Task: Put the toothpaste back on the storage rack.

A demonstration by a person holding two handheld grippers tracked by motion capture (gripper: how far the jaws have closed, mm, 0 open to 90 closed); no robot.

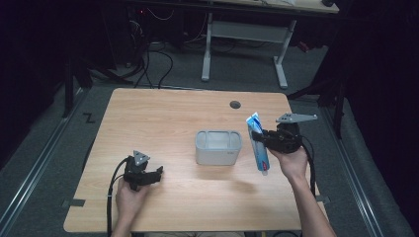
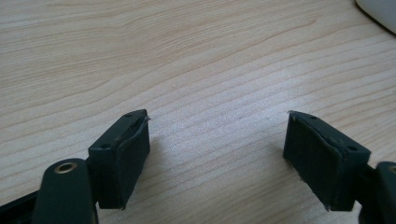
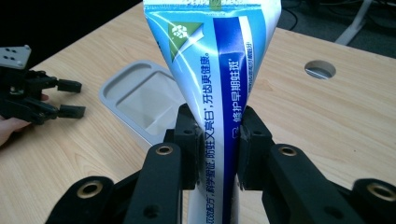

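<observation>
Toothpaste tube: your right hand-held gripper [image 1: 258, 134] holds a blue-and-white plastic toothpaste tube [image 1: 259, 143] with printed lettering; in the right gripper view the tube [image 3: 219, 84] runs straight up between the two black jaws, its wide crimped end farthest from the camera.
Tube position: in the high view it hangs off the light wooden surface [image 1: 163, 118], crimped end up and away from you, cap end down and toward you, just right of the grey rectangular plastic holder [image 1: 218, 147] and apart from it.
Right grip: the jaws are clamped on the tube's narrower middle part, one pad on each flat side, with nothing else between them.
Right hand: your right hand [image 1: 291, 163] holds the gripper body from below and behind; the forearm comes in from the bottom right, and the jaws point left toward the holder.
Holder: open top, two compartments visible; it [image 3: 140, 98] stands on the surface behind and left of the tube in the right gripper view.
Left grip: your left hand-held gripper [image 2: 217, 154] has its jaws spread wide, with bare wood between the pads.
Left hand: your left hand [image 1: 129, 195] keeps that gripper [image 1: 159, 173] low near the front left of the surface, jaws pointing right, well apart from the holder.
</observation>
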